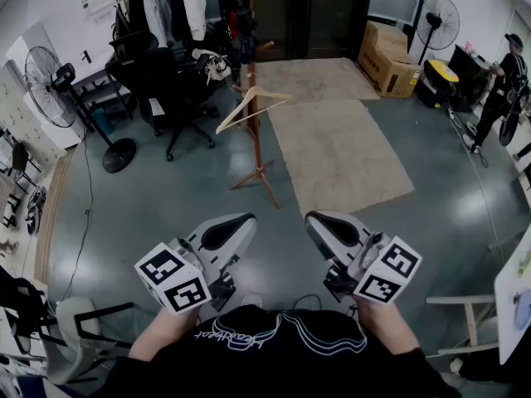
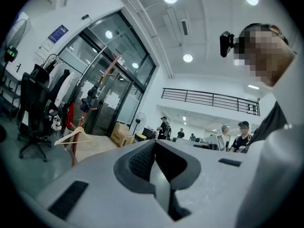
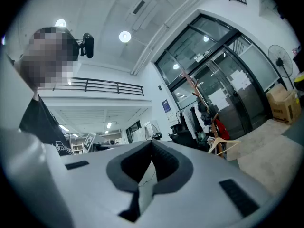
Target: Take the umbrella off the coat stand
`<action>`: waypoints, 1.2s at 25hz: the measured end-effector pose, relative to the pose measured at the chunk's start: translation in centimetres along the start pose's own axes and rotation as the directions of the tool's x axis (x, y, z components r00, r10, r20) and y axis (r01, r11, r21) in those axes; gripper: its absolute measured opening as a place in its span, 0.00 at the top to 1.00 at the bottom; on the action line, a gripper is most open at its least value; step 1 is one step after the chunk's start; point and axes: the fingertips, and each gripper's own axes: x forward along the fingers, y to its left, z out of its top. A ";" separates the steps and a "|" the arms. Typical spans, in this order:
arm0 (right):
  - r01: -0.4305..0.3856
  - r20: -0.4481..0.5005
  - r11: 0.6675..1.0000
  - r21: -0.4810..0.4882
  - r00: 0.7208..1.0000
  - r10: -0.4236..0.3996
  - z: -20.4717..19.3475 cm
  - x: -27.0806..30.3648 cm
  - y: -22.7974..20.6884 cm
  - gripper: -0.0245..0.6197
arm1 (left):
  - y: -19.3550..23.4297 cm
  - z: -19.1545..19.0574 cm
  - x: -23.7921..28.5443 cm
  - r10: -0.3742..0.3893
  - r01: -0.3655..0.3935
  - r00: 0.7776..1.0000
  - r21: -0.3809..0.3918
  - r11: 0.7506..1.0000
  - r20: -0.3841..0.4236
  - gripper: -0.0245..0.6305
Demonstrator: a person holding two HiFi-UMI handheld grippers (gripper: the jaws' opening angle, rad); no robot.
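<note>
The white left gripper [image 1: 246, 220] and white right gripper [image 1: 314, 219] are both closed, holding nothing. A brown wooden coat stand [image 1: 255, 131] stands well beyond them.

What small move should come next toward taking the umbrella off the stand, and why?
Probably step forward toward the stand. It is far off across the floor. The left gripper and right gripper are both well short of it, with fingers shut and empty. Nothing hanging there looks reachable from here.

Blk office chair [image 1: 166, 81], floor fan [image 1: 43, 75], cardboard boxes [image 1: 387, 61]
</note>
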 end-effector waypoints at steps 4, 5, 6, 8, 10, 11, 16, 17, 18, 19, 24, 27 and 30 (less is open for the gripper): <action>-0.017 -0.005 0.998 -0.058 1.000 0.017 0.7 0.1 2.1 0.96 | -0.4 0.3 -1.8 0.024 -0.024 1.000 0.004 1.000 0.017 0.95; -0.022 -0.004 0.997 -0.067 1.000 0.022 1.0 0.1 2.5 0.96 | -0.6 0.5 -2.1 0.026 -0.026 0.999 0.007 1.000 0.024 0.95; -0.028 -0.003 0.997 -0.075 1.000 0.028 1.3 0.1 2.9 0.96 | -0.7 0.8 -2.4 0.027 -0.028 0.999 0.011 1.000 0.031 0.95; -0.037 -0.006 0.995 -0.096 0.999 0.036 2.0 0.0 3.7 0.96 | -1.1 1.3 -2.7 0.029 -0.030 0.999 0.024 0.999 0.043 0.95; -0.031 0.001 0.992 -0.124 0.999 0.032 2.5 -0.3 4.2 0.96 | -1.5 1.4 -3.0 0.031 -0.032 0.998 0.035 0.999 0.052 0.95; -0.025 0.011 0.990 -0.135 1.000 0.027 2.8 -0.6 4.3 0.96 | -1.7 1.4 -3.2 0.031 -0.033 0.998 0.039 0.999 0.056 0.95; -0.001 0.049 0.986 -0.164 0.999 0.010 3.4 -2.0 4.7 0.91 | -2.7 1.2 -3.6 0.034 -0.037 0.997 0.052 0.998 0.065 0.95; 0.006 0.049 0.986 -0.169 0.999 0.003 3.5 -2.2 4.5 0.85 | -2.8 1.2 -3.5 0.034 -0.038 0.997 0.054 0.998 0.065 0.95; 0.013 0.050 0.985 -0.172 0.999 -0.004 3.6 -2.3 4.4 0.81 | -2.9 1.2 -3.4 0.035 -0.039 0.997 0.055 0.998 0.064 0.95; 0.019 0.053 0.985 -0.173 0.999 -0.010 3.7 -2.5 4.2 0.80 | -3.0 1.1 -3.4 0.036 -0.039 0.997 0.056 0.998 0.062 0.95; 0.040 0.064 0.985 -0.171 0.998 -0.030 3.6 -2.7 3.4 0.66 | -2.8 0.8 -3.1 0.038 -0.041 0.998 0.056 0.998 0.057 0.95; 0.055 0.066 0.983 -0.177 0.997 -0.044 3.7 -2.3 2.4 0.57 | -2.0 0.9 -2.8 0.041 -0.045 0.997 0.054 0.998 0.059 0.95; 0.069 0.071 0.981 -0.183 0.996 -0.056 3.6 -1.4 1.4 0.50 | -0.6 1.0 -2.7 0.048 -0.052 0.997 0.051 0.997 0.065 0.95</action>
